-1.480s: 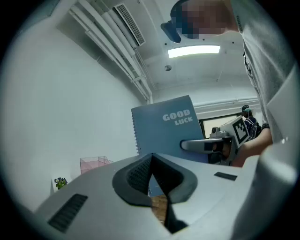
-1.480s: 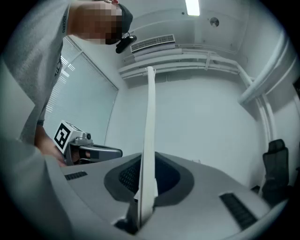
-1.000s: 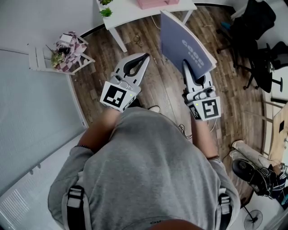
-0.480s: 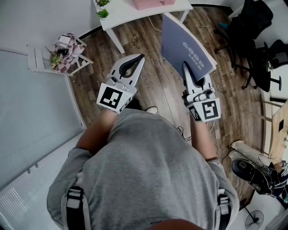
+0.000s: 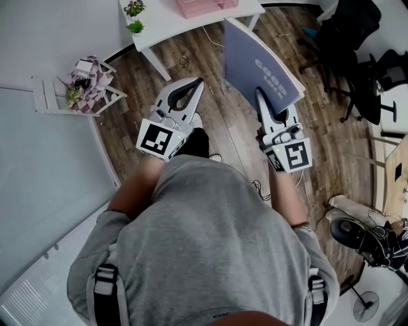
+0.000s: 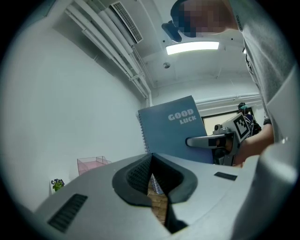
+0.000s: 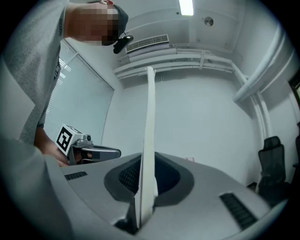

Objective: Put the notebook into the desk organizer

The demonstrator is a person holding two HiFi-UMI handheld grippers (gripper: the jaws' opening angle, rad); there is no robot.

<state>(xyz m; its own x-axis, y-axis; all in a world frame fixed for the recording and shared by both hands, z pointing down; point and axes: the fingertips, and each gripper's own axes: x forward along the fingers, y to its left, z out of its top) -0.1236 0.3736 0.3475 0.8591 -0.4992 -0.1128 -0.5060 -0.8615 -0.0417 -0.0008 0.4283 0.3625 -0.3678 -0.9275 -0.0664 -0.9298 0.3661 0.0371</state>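
My right gripper (image 5: 260, 93) is shut on the lower edge of a blue spiral notebook (image 5: 258, 67) with "GOOD LUCK" on its cover, held upright over the wooden floor. In the right gripper view the notebook (image 7: 150, 140) shows edge-on, pinched between the pads of the right gripper (image 7: 145, 171). The left gripper (image 5: 198, 81) hovers to its left, shut on nothing, its tips meeting in the left gripper view (image 6: 152, 159). That view also shows the notebook's cover (image 6: 176, 131). The pink desk organizer (image 5: 203, 6) stands on the white table ahead and appears faintly in the left gripper view (image 6: 93, 165).
The white table (image 5: 167, 25) at the top carries two small potted plants (image 5: 134, 18). A white slatted rack with flowers (image 5: 80, 84) sits on the floor at the left. Black office chairs (image 5: 357, 38) stand at the right. The person's dark shoe (image 5: 196, 141) shows under the left gripper.
The table, rack and floor have slid left and down in the head view as the person steps forward. A dark shoe has come into sight. Both grippers keep their hold and spacing.
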